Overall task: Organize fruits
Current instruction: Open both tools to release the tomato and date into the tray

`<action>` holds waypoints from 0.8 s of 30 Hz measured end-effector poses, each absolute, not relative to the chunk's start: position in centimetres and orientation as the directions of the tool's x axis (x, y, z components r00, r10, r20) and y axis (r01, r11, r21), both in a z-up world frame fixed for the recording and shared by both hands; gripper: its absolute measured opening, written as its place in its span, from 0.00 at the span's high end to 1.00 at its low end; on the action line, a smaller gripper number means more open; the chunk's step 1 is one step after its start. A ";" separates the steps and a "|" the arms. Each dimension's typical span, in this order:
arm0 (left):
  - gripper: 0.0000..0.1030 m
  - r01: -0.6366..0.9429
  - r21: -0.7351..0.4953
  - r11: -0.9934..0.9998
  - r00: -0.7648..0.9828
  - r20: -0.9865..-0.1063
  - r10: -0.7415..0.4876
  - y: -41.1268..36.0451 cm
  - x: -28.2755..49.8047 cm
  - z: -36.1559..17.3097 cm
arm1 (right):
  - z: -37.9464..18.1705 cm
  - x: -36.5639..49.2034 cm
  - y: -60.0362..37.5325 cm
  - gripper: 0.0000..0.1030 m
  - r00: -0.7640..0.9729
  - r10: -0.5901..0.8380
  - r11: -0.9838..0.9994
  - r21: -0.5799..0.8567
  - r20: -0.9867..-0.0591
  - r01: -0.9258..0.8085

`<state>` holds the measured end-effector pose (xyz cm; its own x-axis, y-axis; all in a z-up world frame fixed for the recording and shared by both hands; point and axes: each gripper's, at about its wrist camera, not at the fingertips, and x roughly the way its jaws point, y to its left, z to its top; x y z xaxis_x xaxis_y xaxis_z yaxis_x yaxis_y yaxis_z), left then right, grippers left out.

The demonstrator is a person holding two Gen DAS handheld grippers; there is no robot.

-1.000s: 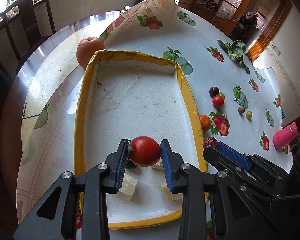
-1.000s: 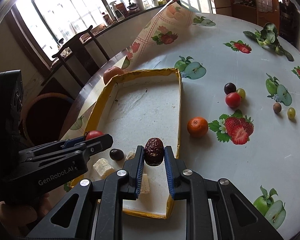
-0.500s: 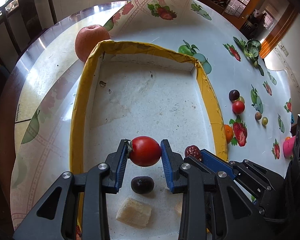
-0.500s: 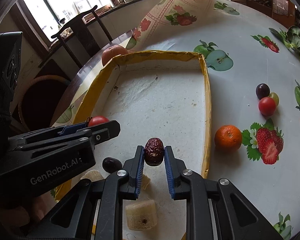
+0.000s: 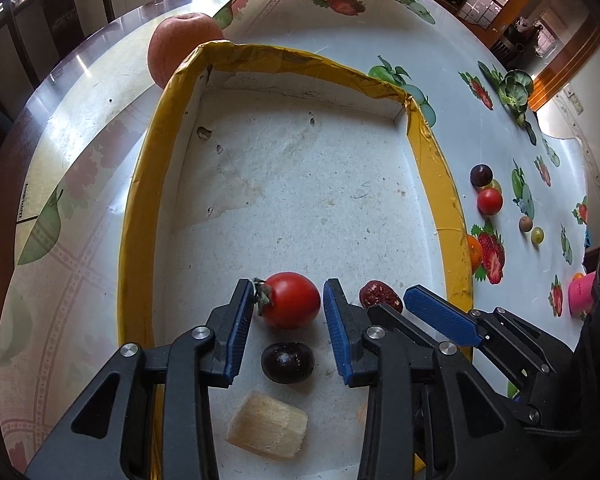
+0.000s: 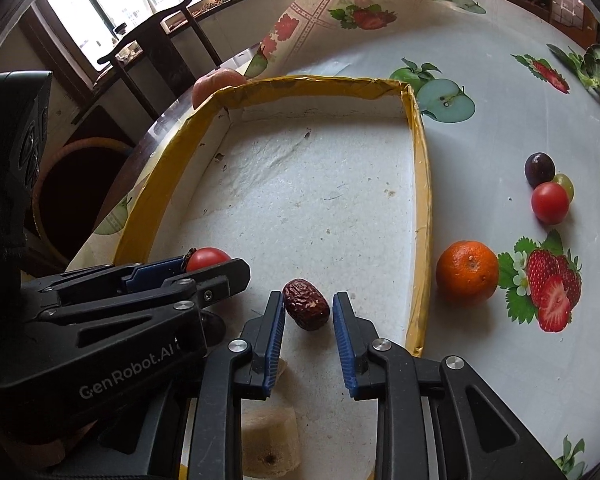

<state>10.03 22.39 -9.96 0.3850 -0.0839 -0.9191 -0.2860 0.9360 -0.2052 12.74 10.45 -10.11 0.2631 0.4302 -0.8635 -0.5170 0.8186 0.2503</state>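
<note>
Both tools are seen angled down into a shallow yellow-rimmed tray (image 5: pixel 140 216) with a scuffed white floor. The left tool (image 5: pixel 288 312) is opening, its blue pads spread clear of the red tomato (image 5: pixel 290 300), which lies on the tray floor between them; a dark plum (image 5: pixel 287 362) and a pale cut chunk (image 5: pixel 266 426) are found just behind the fingertips, nearer the camera. Just beside it, the right tool (image 6: pixel 308 320) is opening too, and the wrinkled red date (image 6: pixel 306 304) is left lying on the tray between its parted pads, apparently touched by neither. Beyond the tray's right wall, ahead and to the right of the right tool, an orange (image 6: pixel 467 272) is seen on the table (image 6: pixel 480 128), and farther off a second tomato (image 6: pixel 550 202), a dark grape (image 6: pixel 539 168) and a green grape (image 6: pixel 565 184) are clustered together. The table is covered by a white cloth printed with strawberries and apples, its far edge curled up. An apple (image 5: pixel 182 50) is tucked against the tray's far left corner on the bare glossy tabletop. A dark wooden chair (image 6: pixel 152 48) and bright windows (image 6: pixel 112 8) are glimpsed behind.
</note>
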 end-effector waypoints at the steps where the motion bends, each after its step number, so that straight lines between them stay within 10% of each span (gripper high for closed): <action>1: 0.62 -0.284 -0.202 0.937 0.391 -0.917 -0.080 22.4 9.9 -9.7 | -10.0 12.7 10.4 0.68 0.263 0.434 0.818 0.254 -0.862 -0.515; 24: 0.57 -0.136 -0.241 0.961 0.469 -0.870 -0.152 15.0 10.8 -4.8 | -6.0 11.5 -1.9 0.62 0.388 0.412 0.892 0.278 -0.825 -0.356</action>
